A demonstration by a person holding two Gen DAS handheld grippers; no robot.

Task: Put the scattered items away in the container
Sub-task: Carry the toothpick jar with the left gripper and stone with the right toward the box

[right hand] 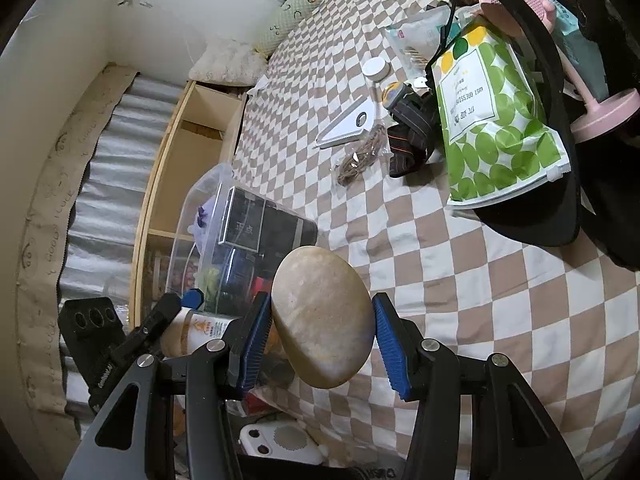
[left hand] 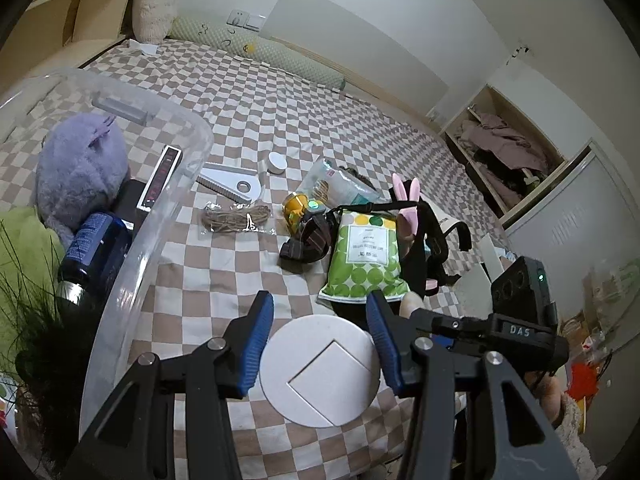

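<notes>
Both wrist views overlook the checkered bed [left hand: 240, 92] obliquely

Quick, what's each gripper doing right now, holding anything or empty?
Left gripper: shut on the white round disc, pads on its edges.
Right gripper: shut on the smooth tan stone, lifted above the checkered bedspread.
</notes>
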